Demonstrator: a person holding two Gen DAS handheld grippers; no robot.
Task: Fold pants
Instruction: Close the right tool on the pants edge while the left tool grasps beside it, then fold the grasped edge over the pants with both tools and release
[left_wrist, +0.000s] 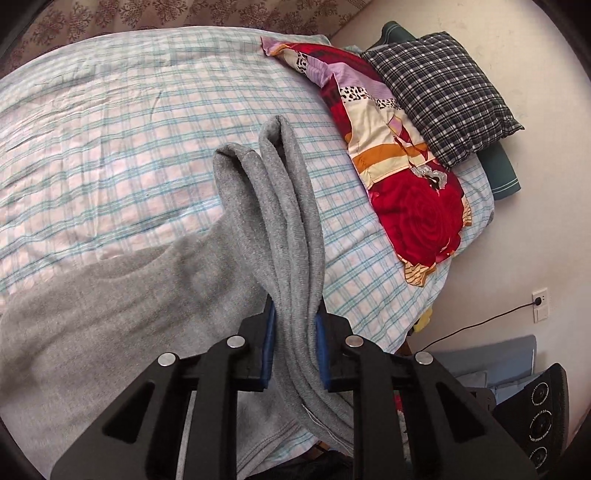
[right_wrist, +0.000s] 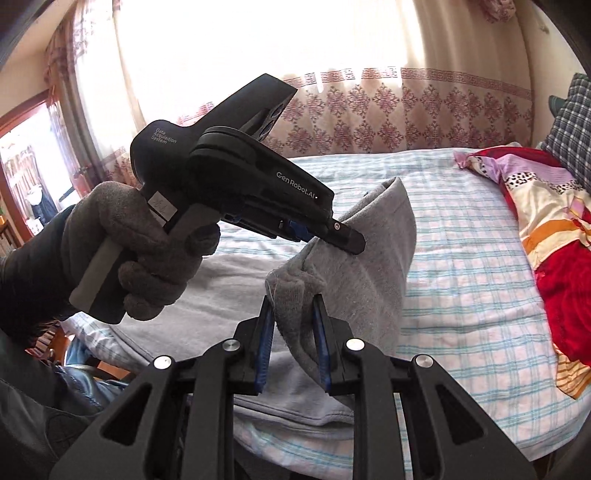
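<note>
Grey pants lie on a bed with a plaid sheet. My left gripper is shut on a thick bunch of folded grey layers, which stand up ahead of its blue pads. The rest of the cloth drapes down to the lower left. In the right wrist view my right gripper is shut on another bunched edge of the pants. The left gripper shows there too, held by a gloved hand, clamping the lifted cloth just above.
A red floral pillow and a dark checked pillow lie along the bed's right side. A wall socket with a cable is on the wall beyond. Patterned curtains hang behind the bed. A speaker-like black item stands at lower right.
</note>
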